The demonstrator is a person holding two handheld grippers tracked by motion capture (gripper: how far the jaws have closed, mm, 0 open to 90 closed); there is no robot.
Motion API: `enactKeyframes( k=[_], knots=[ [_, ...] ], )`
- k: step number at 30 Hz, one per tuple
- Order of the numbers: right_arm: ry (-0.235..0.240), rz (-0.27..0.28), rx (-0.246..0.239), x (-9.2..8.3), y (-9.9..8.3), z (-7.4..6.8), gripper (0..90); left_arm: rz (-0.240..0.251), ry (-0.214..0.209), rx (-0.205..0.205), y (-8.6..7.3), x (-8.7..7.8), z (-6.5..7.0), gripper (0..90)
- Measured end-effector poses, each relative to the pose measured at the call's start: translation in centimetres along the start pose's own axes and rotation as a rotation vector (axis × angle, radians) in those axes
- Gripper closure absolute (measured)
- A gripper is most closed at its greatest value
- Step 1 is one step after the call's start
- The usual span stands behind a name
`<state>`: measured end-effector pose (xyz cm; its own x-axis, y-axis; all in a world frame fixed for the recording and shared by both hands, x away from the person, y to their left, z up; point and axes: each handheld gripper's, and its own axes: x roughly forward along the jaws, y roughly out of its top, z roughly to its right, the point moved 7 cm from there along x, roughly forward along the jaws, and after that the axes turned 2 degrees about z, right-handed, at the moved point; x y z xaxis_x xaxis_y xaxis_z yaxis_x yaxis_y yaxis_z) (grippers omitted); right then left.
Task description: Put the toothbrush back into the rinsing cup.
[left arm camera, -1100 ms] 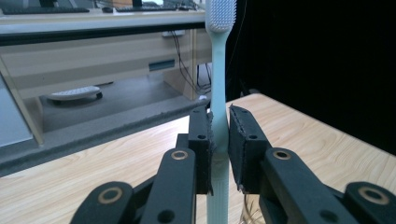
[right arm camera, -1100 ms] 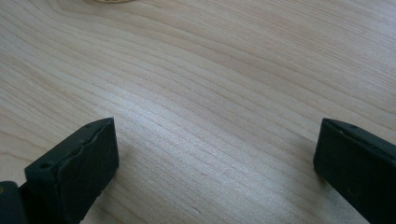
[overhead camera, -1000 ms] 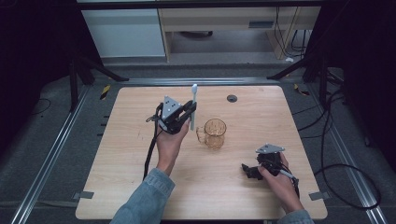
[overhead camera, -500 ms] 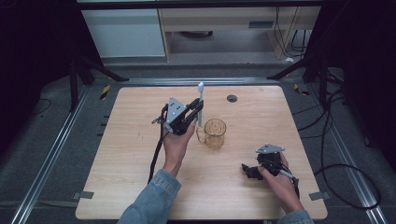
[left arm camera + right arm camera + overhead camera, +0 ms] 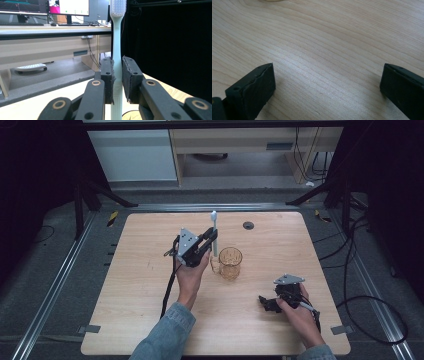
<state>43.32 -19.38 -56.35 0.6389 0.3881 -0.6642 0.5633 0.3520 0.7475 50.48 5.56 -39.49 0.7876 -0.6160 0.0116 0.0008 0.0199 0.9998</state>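
Observation:
My left gripper (image 5: 212, 236) is shut on a pale toothbrush (image 5: 214, 232), held upright with the bristle head on top, just left of a clear amber glass mug (image 5: 230, 263) on the wooden table (image 5: 135, 285). In the left gripper view the toothbrush (image 5: 117, 47) stands clamped between the two black pads (image 5: 107, 77), and a bit of the mug's rim shows below. My right gripper (image 5: 264, 303) rests low on the table at the front right, apart from the mug. In the right gripper view its jaws stand wide apart over bare wood, gripper (image 5: 327, 85) open and empty.
A small dark round grommet (image 5: 248, 225) sits near the table's far edge. Beyond the table are a desk, cabinets and cables on the floor. Metal rails run along the table's left and right sides.
My left gripper has carried the toothbrush to the right, from left of the mug's handle to nearly over the mug's left side. The right hand has stayed put.

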Motion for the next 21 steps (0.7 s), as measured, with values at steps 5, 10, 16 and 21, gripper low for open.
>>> enactKeyframes(
  k=[5,10,16,21],
  knots=[
    [0.001,0.0,-0.002,0.0,0.0,0.0,0.4,0.012,0.006,-0.006,-0.2,0.0,0.0,79.0],
    [0.002,0.0,-0.002,0.0,0.0,0.0,0.4,0.018,0.014,0.007,-0.4,-0.1,0.0,79.1],
    [0.005,0.0,-0.004,0.0,0.0,-0.1,0.4,0.012,0.014,-0.009,-1.1,0.0,0.0,79.0],
    [0.006,0.0,-0.005,0.0,0.0,-0.1,0.4,0.008,0.015,-0.006,-1.4,0.1,0.1,79.1]
  ],
)
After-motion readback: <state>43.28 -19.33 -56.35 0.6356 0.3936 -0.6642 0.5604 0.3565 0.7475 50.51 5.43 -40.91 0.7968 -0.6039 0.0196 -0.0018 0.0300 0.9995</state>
